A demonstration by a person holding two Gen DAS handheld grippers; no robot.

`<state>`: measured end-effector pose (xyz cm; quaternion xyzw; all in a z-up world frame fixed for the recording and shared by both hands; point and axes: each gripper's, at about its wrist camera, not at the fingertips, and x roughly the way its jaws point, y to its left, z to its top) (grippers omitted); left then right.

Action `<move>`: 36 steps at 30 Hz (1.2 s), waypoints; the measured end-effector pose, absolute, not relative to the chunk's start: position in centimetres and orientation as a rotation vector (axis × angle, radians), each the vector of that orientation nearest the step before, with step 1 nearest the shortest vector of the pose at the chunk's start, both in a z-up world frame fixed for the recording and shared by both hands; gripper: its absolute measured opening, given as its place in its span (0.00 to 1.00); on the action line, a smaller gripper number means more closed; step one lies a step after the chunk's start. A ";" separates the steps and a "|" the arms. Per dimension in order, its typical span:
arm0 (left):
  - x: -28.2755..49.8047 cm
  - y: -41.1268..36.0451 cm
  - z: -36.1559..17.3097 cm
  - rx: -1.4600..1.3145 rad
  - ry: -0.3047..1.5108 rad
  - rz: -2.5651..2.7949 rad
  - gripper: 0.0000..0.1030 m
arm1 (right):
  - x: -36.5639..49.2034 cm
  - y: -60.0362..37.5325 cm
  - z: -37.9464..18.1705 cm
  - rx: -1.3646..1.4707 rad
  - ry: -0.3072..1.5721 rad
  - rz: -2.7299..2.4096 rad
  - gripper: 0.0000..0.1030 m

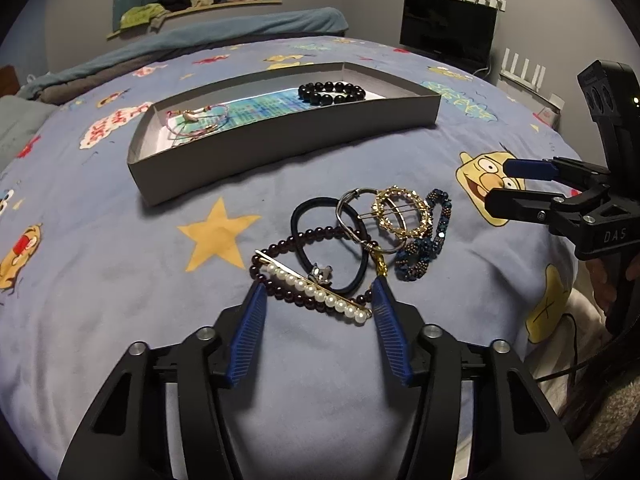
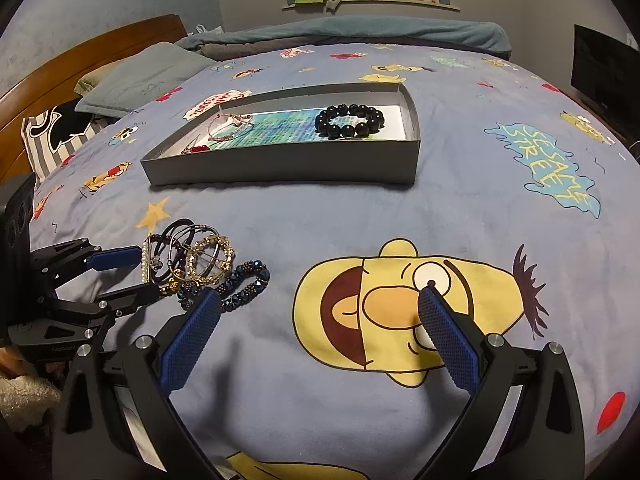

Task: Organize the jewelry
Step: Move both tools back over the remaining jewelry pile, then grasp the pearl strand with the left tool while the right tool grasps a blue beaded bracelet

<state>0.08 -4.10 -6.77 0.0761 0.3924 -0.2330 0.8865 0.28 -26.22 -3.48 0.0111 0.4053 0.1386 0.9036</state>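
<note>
A pile of jewelry lies on the bed: a pearl bar clip (image 1: 320,294), a dark red bead bracelet (image 1: 280,248), a black hair tie (image 1: 308,216), a gold ring clip (image 1: 402,212) and a blue beaded bracelet (image 1: 424,246). My left gripper (image 1: 320,286) is open, its fingers on either side of the pearl clip. The grey box (image 1: 280,148) behind holds a black bead bracelet (image 1: 332,92) and a pink string bracelet (image 1: 200,120). My right gripper (image 2: 320,294) is open and empty, right of the pile (image 2: 200,264); it also shows in the left wrist view (image 1: 500,184).
The bed has a blue cartoon-print blanket (image 2: 400,220). Pillows (image 2: 140,76) and a wooden headboard (image 2: 80,56) are at the far left. A dark monitor (image 1: 448,32) stands beyond the bed. A shelf (image 2: 368,2) with clothes hangs on the back wall.
</note>
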 end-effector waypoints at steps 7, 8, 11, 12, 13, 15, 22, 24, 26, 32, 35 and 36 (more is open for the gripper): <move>0.8 -2.8 -6.5 0.123 0.841 -0.483 0.34 | 0.3 -25.9 -3.8 0.008 0.847 0.294 0.90; 0.7 -2.7 -6.4 0.118 0.843 -0.484 0.34 | 0.4 -25.9 -3.8 0.006 0.849 0.293 0.89; 0.5 -2.5 -6.4 0.132 0.841 -0.483 0.30 | 0.6 -25.8 -4.0 0.008 0.857 0.289 0.88; 0.4 -2.4 -6.4 0.131 0.838 -0.484 0.28 | 0.6 -25.7 -4.0 0.007 0.858 0.289 0.87; 0.4 -2.3 -6.4 0.130 0.838 -0.484 0.27 | 0.7 -25.7 -4.0 0.005 0.859 0.289 0.87; 0.5 -2.1 -6.2 0.124 0.829 -0.470 0.27 | 0.6 -25.5 -4.1 0.001 0.860 0.290 0.87; 0.4 -2.7 -5.4 0.138 0.786 -0.506 0.26 | 0.5 -25.1 -4.1 -0.009 0.862 0.297 0.85; 0.6 -3.1 -5.6 0.158 0.791 -0.512 0.19 | 0.5 -25.0 -4.1 -0.012 0.864 0.300 0.81; 0.8 -3.3 -5.9 0.171 0.801 -0.509 0.14 | 0.5 -24.9 -4.2 -0.014 0.868 0.302 0.77; 1.0 -3.1 -5.7 0.164 0.790 -0.507 0.08 | 0.9 -24.3 -4.6 -0.005 0.882 0.325 0.59; 0.9 -3.0 -5.6 0.166 0.783 -0.505 0.08 | 1.2 -23.9 -4.5 -0.003 0.879 0.333 0.50; 0.9 -2.9 -5.4 0.165 0.779 -0.503 0.08 | 1.3 -23.7 -4.4 -0.002 0.880 0.341 0.47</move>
